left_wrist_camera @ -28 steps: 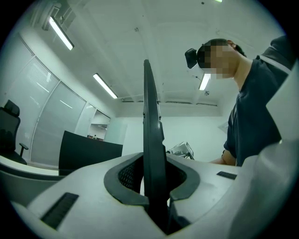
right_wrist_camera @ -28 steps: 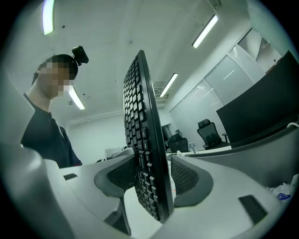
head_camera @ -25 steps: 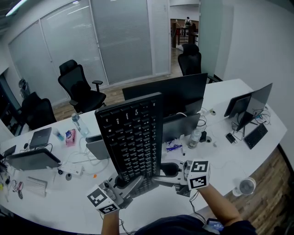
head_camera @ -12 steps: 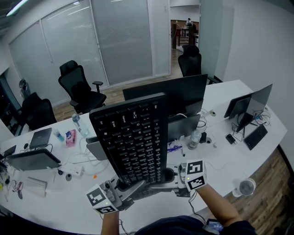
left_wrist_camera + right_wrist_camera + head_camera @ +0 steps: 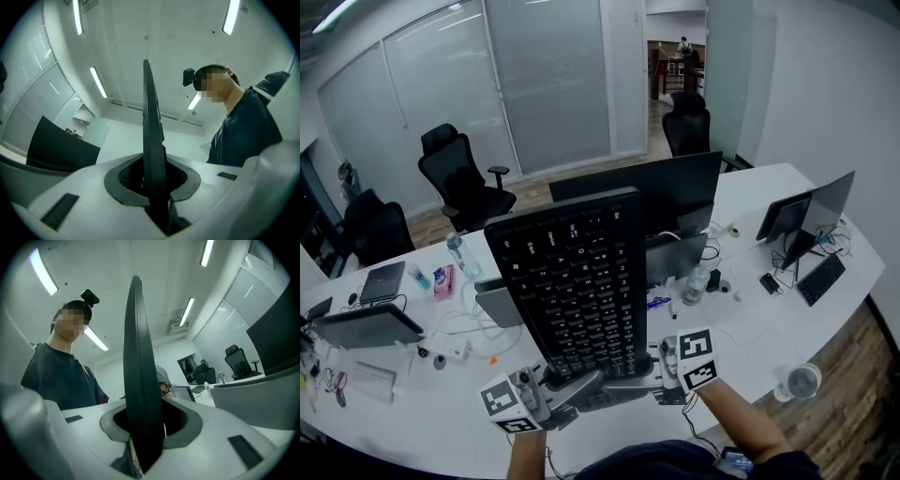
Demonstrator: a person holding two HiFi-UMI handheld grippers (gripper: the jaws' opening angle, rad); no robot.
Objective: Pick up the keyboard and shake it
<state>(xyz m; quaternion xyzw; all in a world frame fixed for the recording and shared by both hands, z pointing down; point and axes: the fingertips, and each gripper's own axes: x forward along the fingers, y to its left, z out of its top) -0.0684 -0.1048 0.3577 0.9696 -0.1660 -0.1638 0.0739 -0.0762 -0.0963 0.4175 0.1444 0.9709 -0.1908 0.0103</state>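
A black keyboard stands upright above the desk, keys facing me, its long side vertical. My left gripper is shut on the keyboard's bottom edge from the left. In the left gripper view the keyboard rises edge-on from between the pads of the left gripper. My right gripper reaches the same bottom edge from the right and its jaws are closing. In the right gripper view the keyboard stands edge-on between the right gripper's pads, which touch it.
Behind the keyboard a dark monitor stands on the curved white desk. A water bottle, a grey laptop and cables lie around. A paper cup sits at the right. Office chairs stand beyond the desk.
The keyboard has turned its key face more squarely toward me and sunk slightly. The right gripper has shifted left, its fingers coming in on the keyboard's bottom edge.
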